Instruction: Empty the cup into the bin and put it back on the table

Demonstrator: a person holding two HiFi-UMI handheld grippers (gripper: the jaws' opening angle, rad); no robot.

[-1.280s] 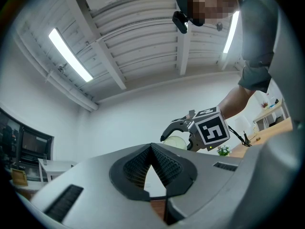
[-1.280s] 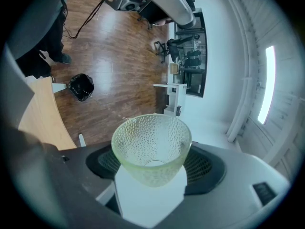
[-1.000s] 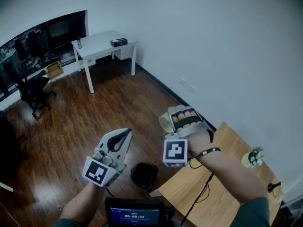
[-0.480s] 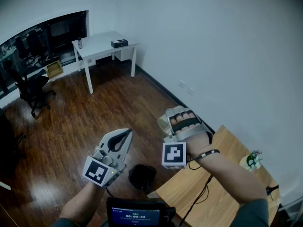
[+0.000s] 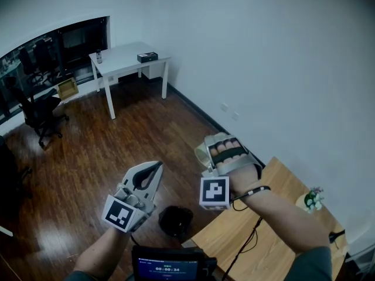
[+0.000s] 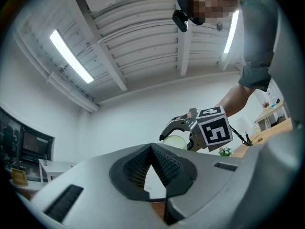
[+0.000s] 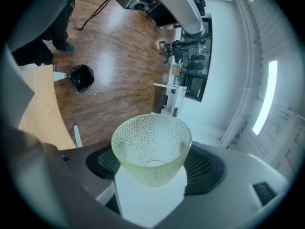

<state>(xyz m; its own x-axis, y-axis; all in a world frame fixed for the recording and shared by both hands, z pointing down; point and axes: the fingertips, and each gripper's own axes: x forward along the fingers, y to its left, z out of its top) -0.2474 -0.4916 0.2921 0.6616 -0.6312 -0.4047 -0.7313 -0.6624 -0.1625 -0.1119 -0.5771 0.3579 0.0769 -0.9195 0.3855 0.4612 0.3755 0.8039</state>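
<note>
1. The cup [image 7: 151, 149] is clear glass with little bumps all over, and it looks empty to me. It is up in the air, higher than the bin [image 5: 177, 219] and a little off to one side of it, not right over it.
2. I think it is light and hard, and it would break if I dropped it. Smooth glass slips, but the bumps should help. The best place to hold it is low on the sides, near the bottom, and that is where it is held.
3. My right gripper [image 7: 152, 163] has its jaws wide apart, with the bottom half of the cup squeezed between them. The cup's mouth points away from the gripper and a bit down.
4. My right hand [image 5: 237, 163] is lifted up, and the arm reaches out over the wooden table [image 5: 290, 180] just beside the bin.
5. My left gripper [image 5: 153, 167] has its jaws pressed together with nothing in them. It waits on the other side of the bin, tipped a bit up.
</note>
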